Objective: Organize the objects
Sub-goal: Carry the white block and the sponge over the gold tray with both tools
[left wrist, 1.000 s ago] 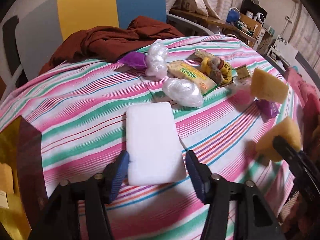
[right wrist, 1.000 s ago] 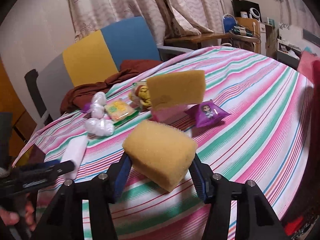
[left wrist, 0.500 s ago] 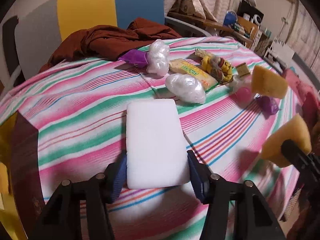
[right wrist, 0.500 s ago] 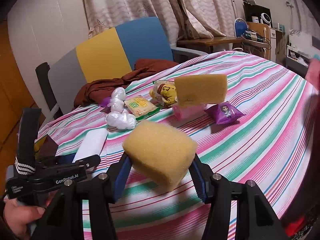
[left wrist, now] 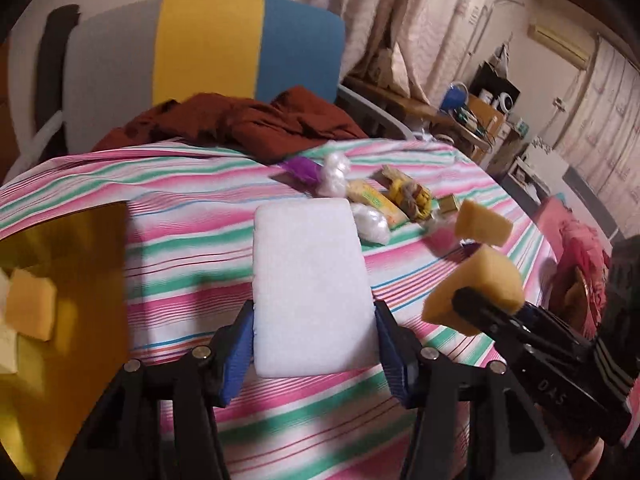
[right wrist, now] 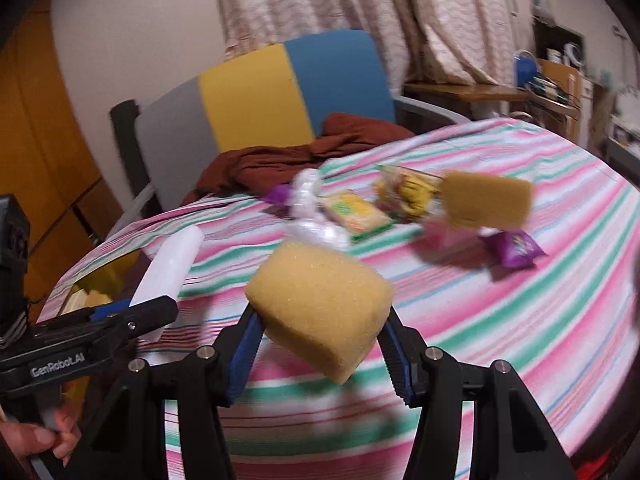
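White foam pad [left wrist: 310, 292] is gripped by L tongs [left wrist: 314, 346], yellow sponge [right wrist: 318, 304] by R tongs [right wrist: 320, 350]; both are tilted down over striped surface [left wrist: 180, 208].

White sponge [left wrist: 310, 292], yellow sponge [right wrist: 320, 306] (pink-green striped tablecloth [right wrist: 520, 320]).

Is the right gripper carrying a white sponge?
No, the right gripper holds a yellow sponge; the white sponge is in the left gripper.
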Available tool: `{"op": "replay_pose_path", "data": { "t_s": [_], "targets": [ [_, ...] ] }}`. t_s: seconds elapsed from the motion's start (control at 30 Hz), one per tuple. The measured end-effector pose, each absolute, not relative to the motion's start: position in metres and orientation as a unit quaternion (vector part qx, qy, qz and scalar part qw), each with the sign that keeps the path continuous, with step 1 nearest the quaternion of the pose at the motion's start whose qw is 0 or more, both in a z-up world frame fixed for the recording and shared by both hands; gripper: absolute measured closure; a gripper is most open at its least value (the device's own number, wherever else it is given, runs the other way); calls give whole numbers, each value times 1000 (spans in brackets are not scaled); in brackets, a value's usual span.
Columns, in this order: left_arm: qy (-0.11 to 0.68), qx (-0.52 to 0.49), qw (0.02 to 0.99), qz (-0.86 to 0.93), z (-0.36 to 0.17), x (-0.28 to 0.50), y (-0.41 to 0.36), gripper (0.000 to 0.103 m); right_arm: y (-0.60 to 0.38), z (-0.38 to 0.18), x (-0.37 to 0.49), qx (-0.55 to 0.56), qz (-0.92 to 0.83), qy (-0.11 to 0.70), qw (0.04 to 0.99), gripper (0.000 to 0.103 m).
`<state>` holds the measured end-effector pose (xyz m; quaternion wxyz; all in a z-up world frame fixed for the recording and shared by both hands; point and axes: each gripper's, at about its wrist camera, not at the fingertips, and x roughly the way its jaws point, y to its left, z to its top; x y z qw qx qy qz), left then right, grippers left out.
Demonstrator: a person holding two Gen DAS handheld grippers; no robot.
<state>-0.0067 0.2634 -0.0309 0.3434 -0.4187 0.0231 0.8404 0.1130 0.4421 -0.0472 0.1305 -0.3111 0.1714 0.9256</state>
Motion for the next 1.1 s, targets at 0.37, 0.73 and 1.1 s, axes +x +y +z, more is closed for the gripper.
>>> {"op": "replay_pose_path", "data": {
  "t_s": [0.37,0.73,1.1],
  "targets": [
    [-33,-419,250,872,-24,-21,140,46,335,-16,45,-327,937,122,-24,46],
    [-63,-445,167,878,-51,-21,43,46,216,-20,9,-366,917,54,-148,45],
    [-66,-458,116,879,-70,-17,-9,46,172,-46,1,-414,892,22,-178,44]
  ]
}}
